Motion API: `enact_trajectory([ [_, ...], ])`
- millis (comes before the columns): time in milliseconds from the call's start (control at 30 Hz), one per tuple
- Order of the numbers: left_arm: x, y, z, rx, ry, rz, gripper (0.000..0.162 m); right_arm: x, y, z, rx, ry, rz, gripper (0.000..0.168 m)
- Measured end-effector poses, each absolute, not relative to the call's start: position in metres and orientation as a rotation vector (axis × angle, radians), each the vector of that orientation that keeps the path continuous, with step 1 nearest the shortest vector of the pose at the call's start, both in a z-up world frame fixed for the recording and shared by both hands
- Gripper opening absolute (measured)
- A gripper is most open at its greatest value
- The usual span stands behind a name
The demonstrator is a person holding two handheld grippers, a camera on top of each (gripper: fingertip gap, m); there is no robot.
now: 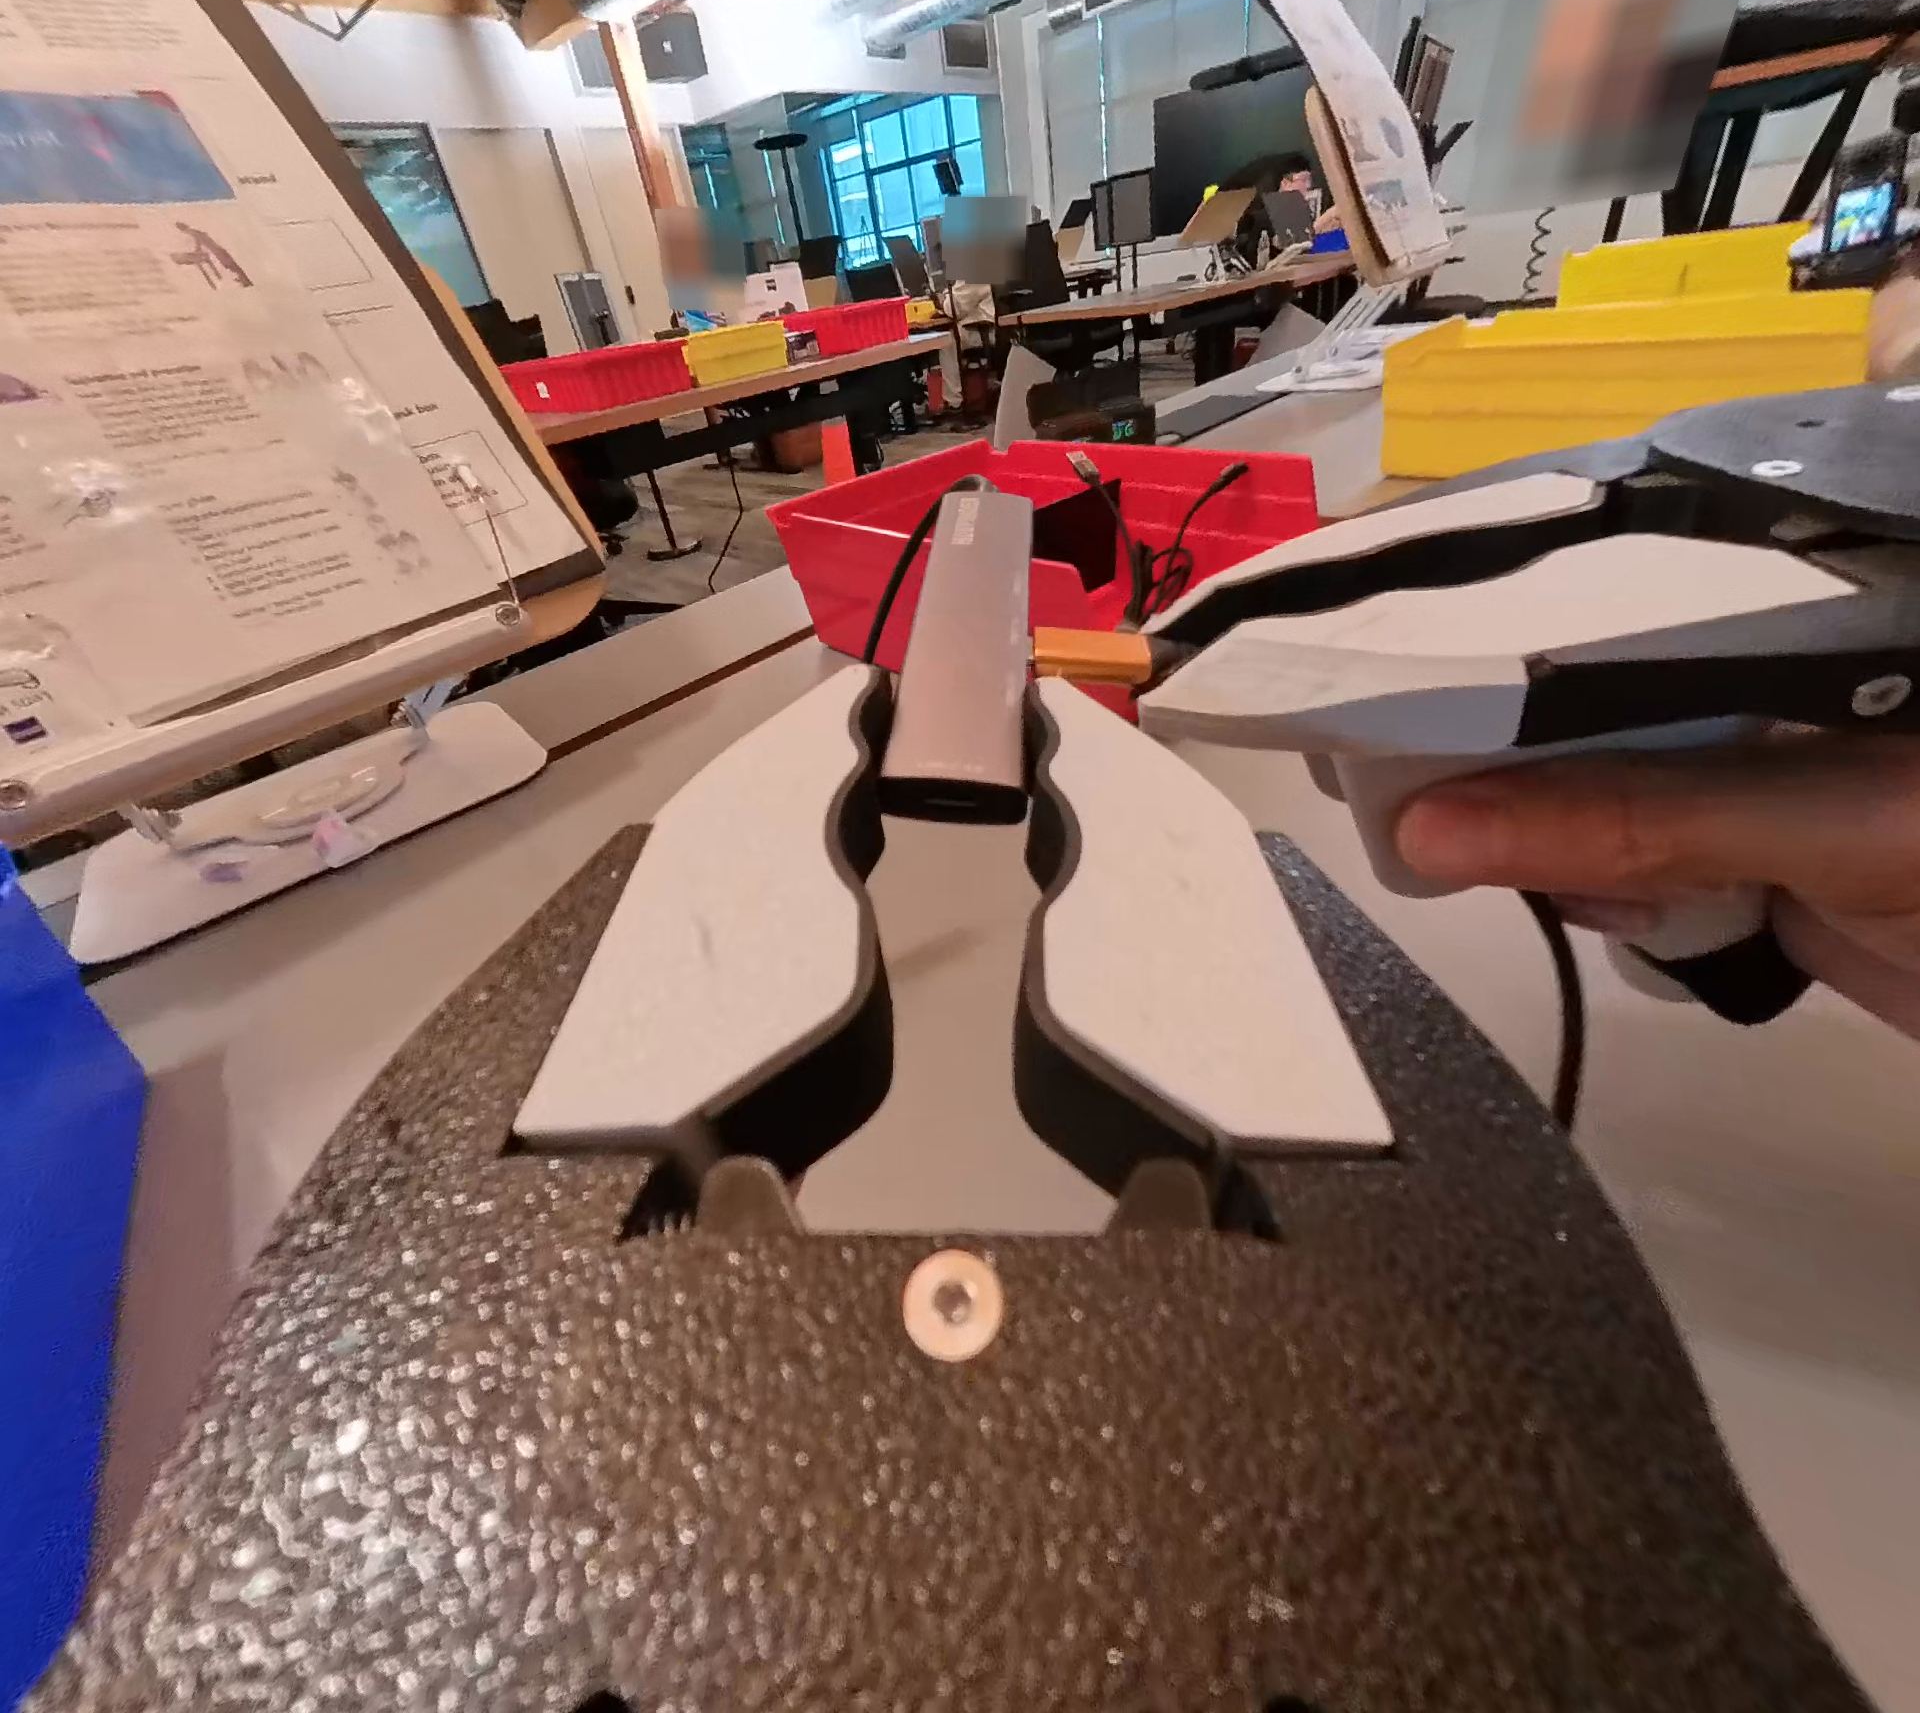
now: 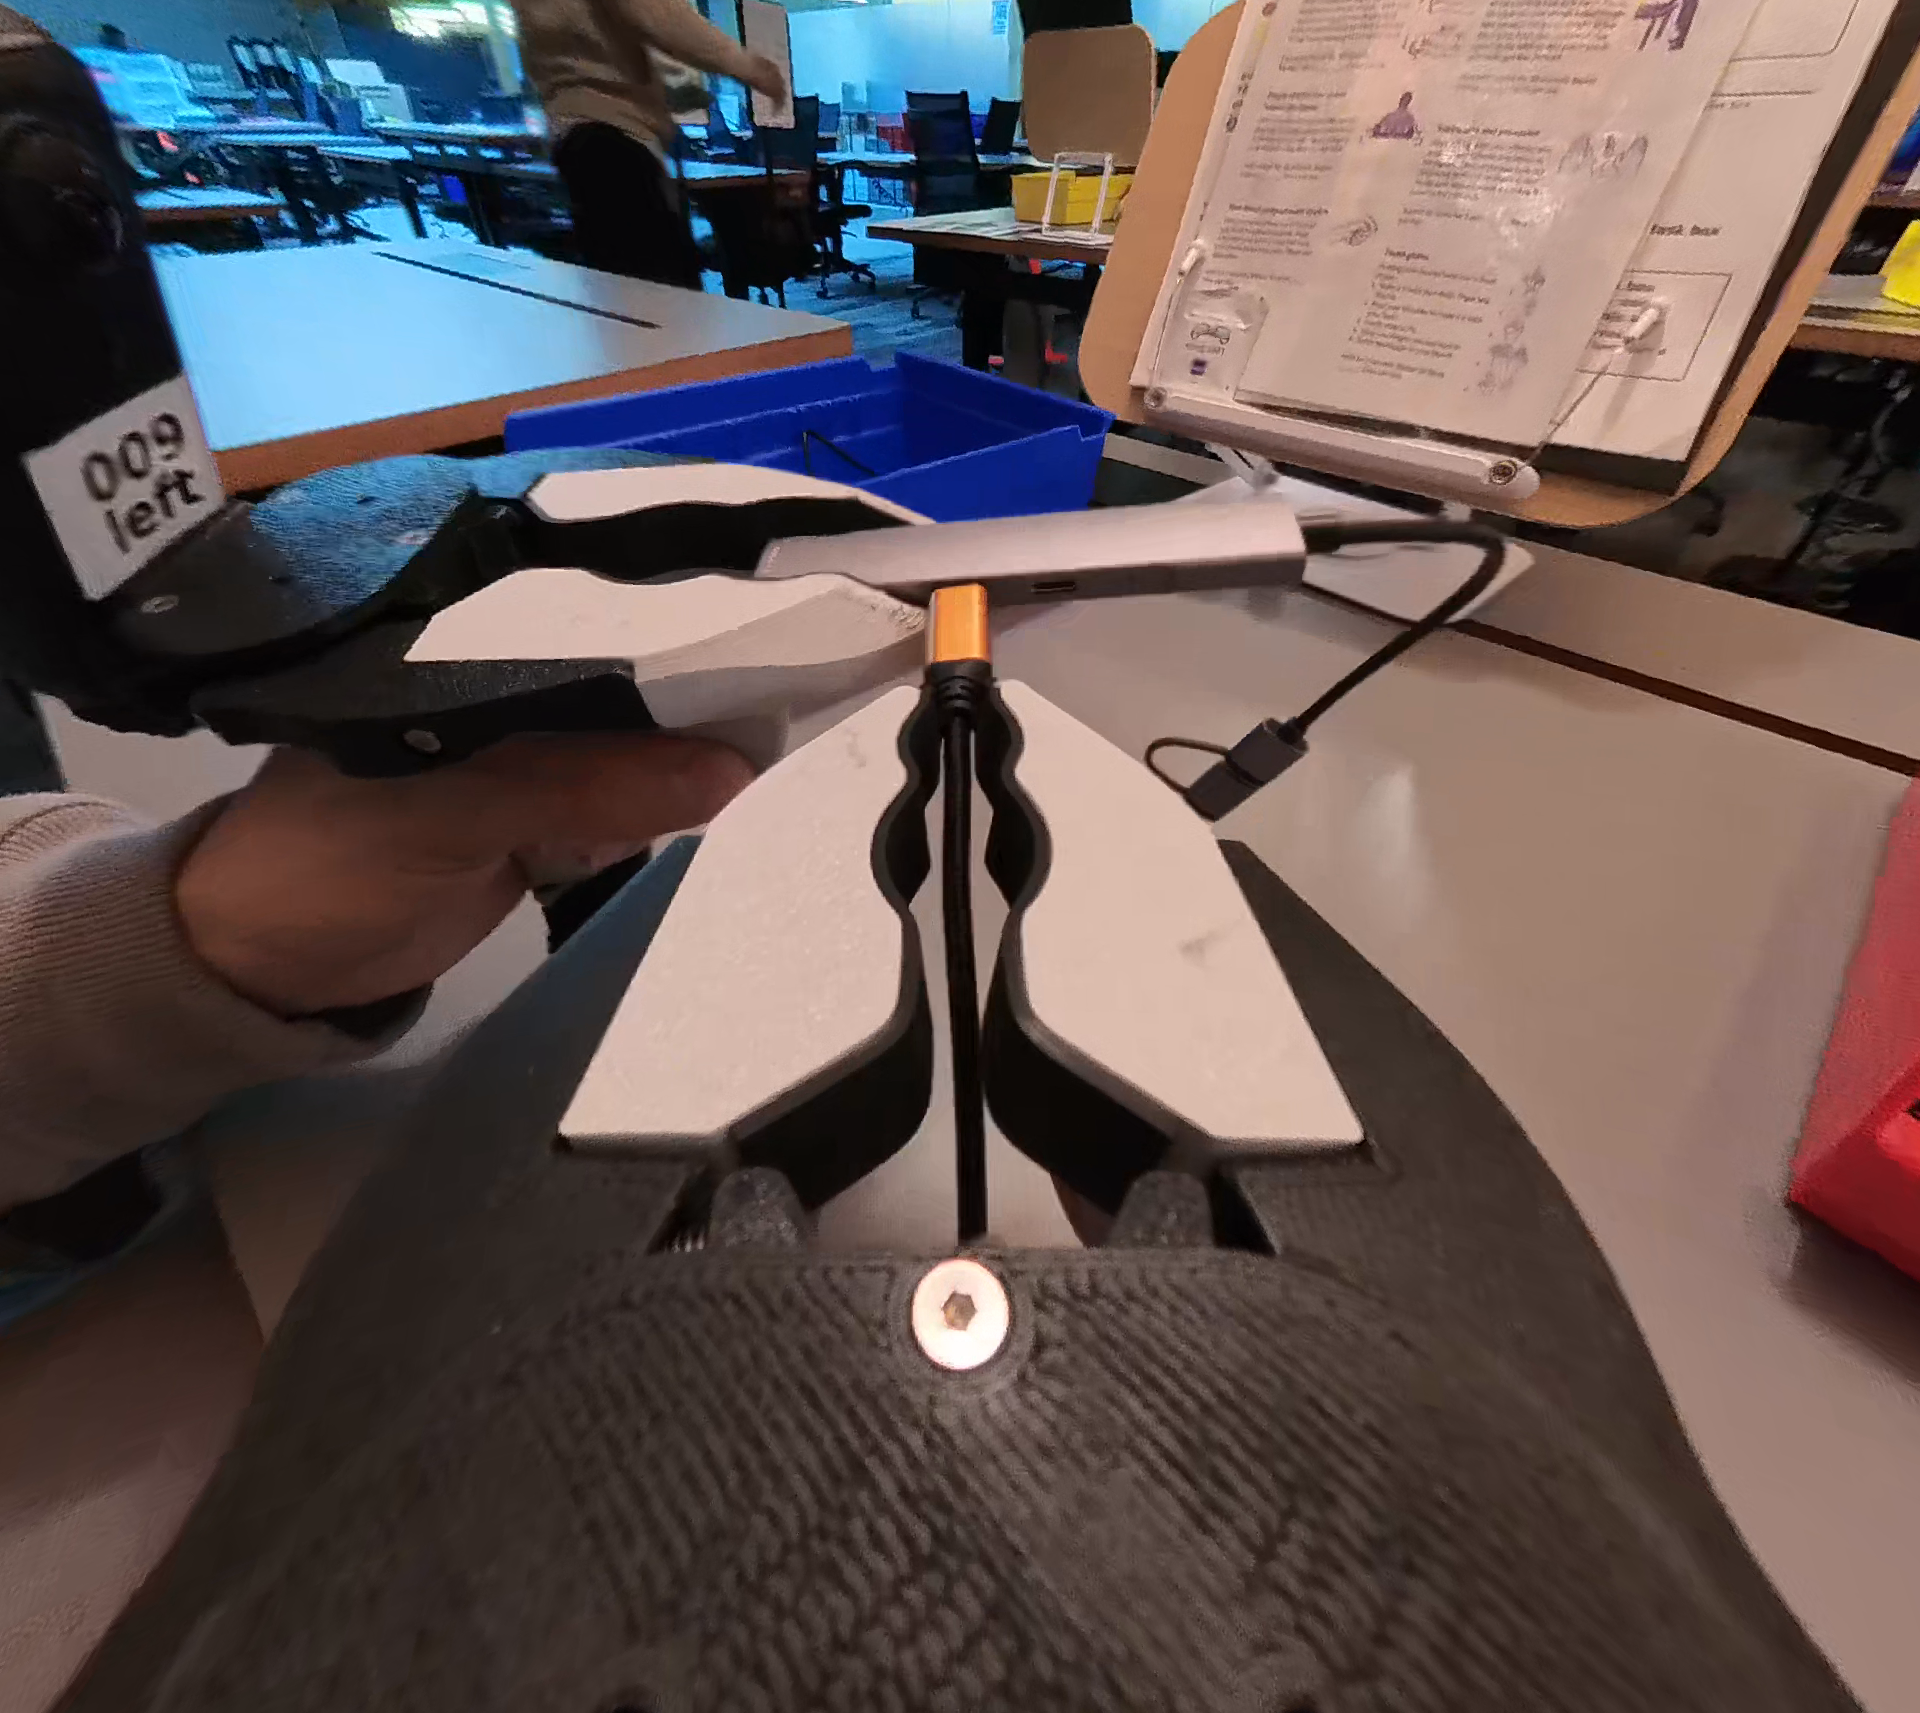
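My left gripper (image 1: 954, 707) is shut on a slim grey USB hub (image 1: 961, 635) and holds it above the table, pointing away. The hub also shows in the right wrist view (image 2: 1039, 557), with its own short black cable and plug (image 2: 1242, 754) hanging to the table. My right gripper (image 2: 958, 707) is shut on a black cable just behind its orange metal plug (image 2: 956, 624). The plug's tip is against the hub's side. In the left wrist view the right gripper (image 1: 1169, 661) comes in from the right with the orange plug (image 1: 1091, 655).
A red bin (image 1: 1039, 520) holding cables stands behind the hub. Yellow bins (image 1: 1621, 375) are at the right. A blue bin (image 2: 831, 437) sits far left. A tilted document stand with printed sheets (image 2: 1455, 157) is close by. A person stands at the back. Both grippers' tips are close together, under 4 cm apart.
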State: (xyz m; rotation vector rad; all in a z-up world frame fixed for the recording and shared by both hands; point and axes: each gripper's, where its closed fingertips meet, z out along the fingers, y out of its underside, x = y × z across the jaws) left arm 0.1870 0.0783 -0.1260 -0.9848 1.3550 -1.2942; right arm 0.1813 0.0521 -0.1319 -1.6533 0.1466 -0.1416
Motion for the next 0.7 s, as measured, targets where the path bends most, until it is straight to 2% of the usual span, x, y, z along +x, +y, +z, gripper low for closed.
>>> enact_trajectory([
  [167,0.183,0.133,-0.110,-1.132,1.166,-1.316,0.023,0.163,0.042,-0.136,-1.722,0.033,-0.290,0.007],
  [267,0.171,0.143,-0.092,-1.044,1.155,-1.362,0.023,0.183,0.024,-0.128,-1.675,0.138,-0.305,0.007],
  [400,0.171,0.107,-0.087,-0.911,1.264,-1.357,0.023,0.225,0.001,-0.084,-1.595,0.153,-0.358,0.007],
  [700,0.177,0.108,-0.100,-0.967,1.309,-1.406,0.023,0.347,-0.041,0.058,-1.391,0.074,-0.519,0.007],
])
